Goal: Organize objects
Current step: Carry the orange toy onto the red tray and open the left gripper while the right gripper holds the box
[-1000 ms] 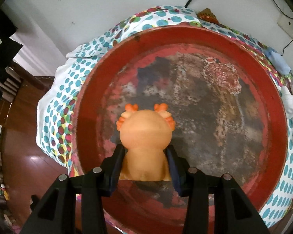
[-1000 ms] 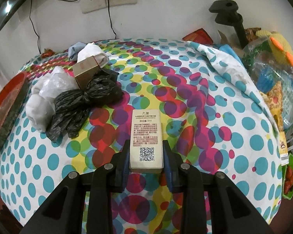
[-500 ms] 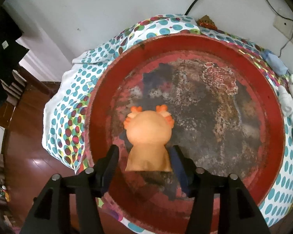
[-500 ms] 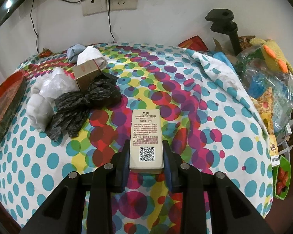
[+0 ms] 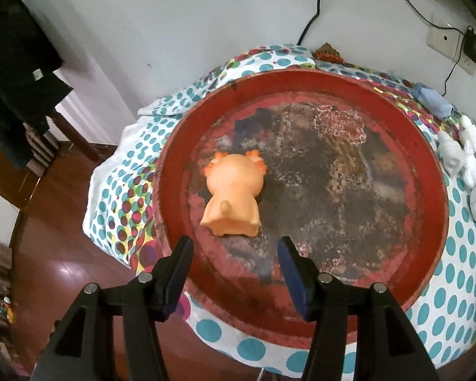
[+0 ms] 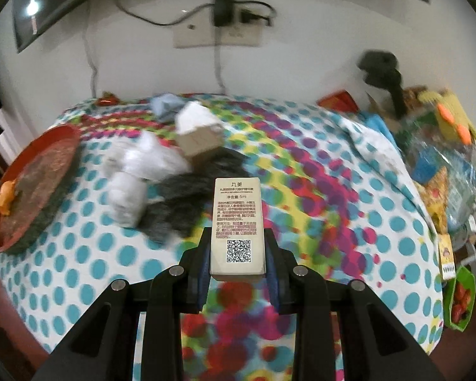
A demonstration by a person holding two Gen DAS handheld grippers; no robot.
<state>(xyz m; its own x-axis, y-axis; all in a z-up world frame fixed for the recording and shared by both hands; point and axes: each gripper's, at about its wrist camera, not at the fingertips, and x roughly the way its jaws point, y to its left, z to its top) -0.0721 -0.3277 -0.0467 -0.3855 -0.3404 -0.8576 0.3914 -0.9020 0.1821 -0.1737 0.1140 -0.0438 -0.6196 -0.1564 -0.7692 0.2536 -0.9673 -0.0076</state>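
An orange toy figure [image 5: 234, 195] lies in the worn red round tray [image 5: 434, 158] on the dotted cloth. My left gripper [image 5: 234, 254] is open and empty, pulled back just short of the toy. The toy [image 6: 4, 197] and tray [image 6: 63, 133] also show far left in the right wrist view. My right gripper [image 6: 238, 254] is shut on a beige box with a QR code [image 6: 238, 225] and holds it above the dotted cloth.
White plastic bags [image 6: 133, 174], a black bag [image 6: 181, 200] and a small cardboard box [image 6: 200, 141] lie mid-table. A blue cloth [image 5: 433, 103] lies at the back. Bagged toys and snacks [image 6: 441, 158] crowd the right edge. Wooden floor [image 5: 54, 254] lies left of the table.
My left gripper opened, let go of the orange toy in the tray and drew back. My right gripper lifted the beige box up off the cloth.
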